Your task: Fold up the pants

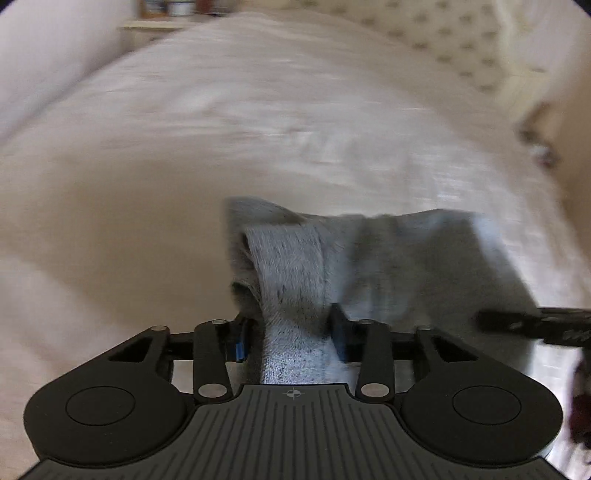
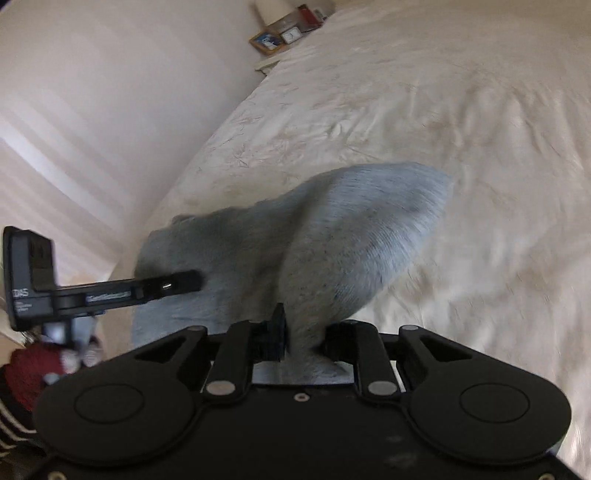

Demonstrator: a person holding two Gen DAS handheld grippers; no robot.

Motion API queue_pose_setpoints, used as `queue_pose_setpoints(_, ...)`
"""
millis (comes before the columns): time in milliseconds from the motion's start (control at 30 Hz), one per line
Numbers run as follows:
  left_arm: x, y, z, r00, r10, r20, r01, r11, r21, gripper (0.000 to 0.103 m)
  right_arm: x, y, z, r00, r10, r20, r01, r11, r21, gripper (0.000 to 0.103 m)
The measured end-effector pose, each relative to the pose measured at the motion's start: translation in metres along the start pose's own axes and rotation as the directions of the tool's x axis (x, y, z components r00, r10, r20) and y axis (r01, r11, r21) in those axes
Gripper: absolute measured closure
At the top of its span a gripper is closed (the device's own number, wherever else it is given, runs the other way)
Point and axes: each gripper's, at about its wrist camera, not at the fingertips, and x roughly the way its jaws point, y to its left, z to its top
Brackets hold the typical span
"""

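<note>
- The pants are pale grey-blue knit with fine dark flecks, soft and rumpled — motion blur smears their edges in both views.
- Left tongs: clenched on a thick band of the pants, which runs straight out between the pads and spreads to the right beyond them.
- From that grip the fabric bunches into a rolled fold on the left and a flatter sheet on the right, reaching toward the other tool.
- Right tongs: clenched on a gathered corner of the pants; the cloth balloons up ahead of them into a rounded hump.
- Seen from the right wrist, the pants stretch left from the tongs to the left tongs' black finger, which bites the far end.
- The garment hangs between the two tongs, lifted over the bed — a cream, crinkled coverlet lying ahead of and below both.
- Far beyond the tongs, a nightstand with small framed items sits by the wall.
</note>
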Motion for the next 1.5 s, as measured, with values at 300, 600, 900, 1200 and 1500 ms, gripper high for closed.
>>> queue_pose_setpoints(300, 0.006, 0.031, -0.01, 0.99, 0.134, 0.036, -0.133, 0.991, -0.025, 0.063, 0.025, 0.027, -0.001, 0.97, -0.238, 0.043, 0.241, 0.969, -0.054, 0.051)
queue_pose_setpoints(600, 0.052, 0.029, -0.06, 0.987, 0.125, -0.103, -0.127, 0.992, -0.008, 0.048, 0.069, 0.053, -0.07, 0.936, -0.329, -0.127, 0.31, 0.939, -0.15, 0.036)
queue_pose_setpoints(900, -0.007, 0.03, -0.056, 0.993, 0.116, 0.03, -0.116, 0.993, -0.009, 0.045, 0.012, 0.073, -0.082, 0.944, -0.331, -0.014, 0.33, 0.943, -0.049, 0.017)
queue_pose_setpoints(1200, -0.096, -0.009, -0.075, 0.97, 0.166, 0.177, -0.154, 0.985, -0.079, 0.041, -0.066, 0.126, -0.096, 0.941, -0.279, 0.19, 0.3, 0.95, -0.091, 0.0)
queue_pose_setpoints(1500, -0.153, -0.069, -0.12, 0.898, 0.309, 0.312, -0.306, 0.95, -0.059, 0.036, -0.136, 0.146, -0.159, 0.922, -0.288, 0.258, 0.328, 0.936, -0.126, 0.0)
